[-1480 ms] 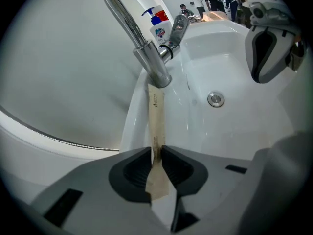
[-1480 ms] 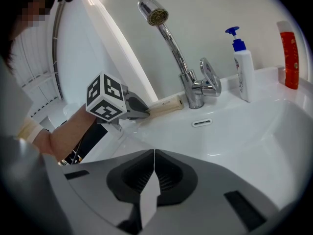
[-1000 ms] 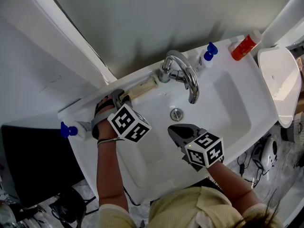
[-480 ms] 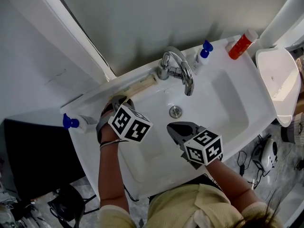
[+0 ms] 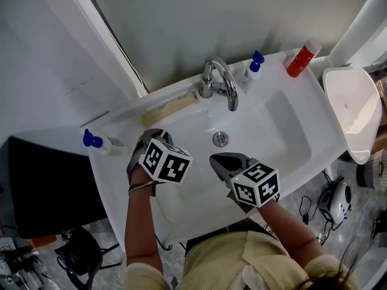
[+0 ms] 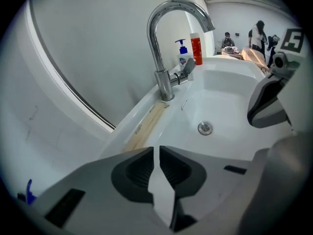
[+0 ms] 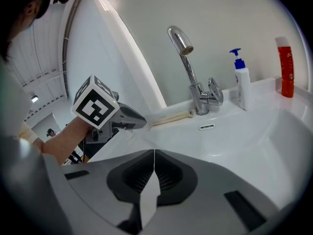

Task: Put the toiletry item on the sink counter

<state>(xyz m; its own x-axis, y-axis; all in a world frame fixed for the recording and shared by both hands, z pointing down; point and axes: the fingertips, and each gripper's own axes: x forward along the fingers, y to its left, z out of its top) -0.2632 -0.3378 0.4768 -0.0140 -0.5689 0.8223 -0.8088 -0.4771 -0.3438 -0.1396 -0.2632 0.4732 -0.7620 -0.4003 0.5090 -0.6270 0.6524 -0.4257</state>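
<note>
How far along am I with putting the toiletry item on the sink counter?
Looks done: a long cream toiletry item lies flat on the sink counter, beside the faucet, touching neither gripper. In hand: nothing. The left gripper and right gripper both have their jaws together with nothing between them, over the basin. Left to do: seemingly nothing for this item.
</note>
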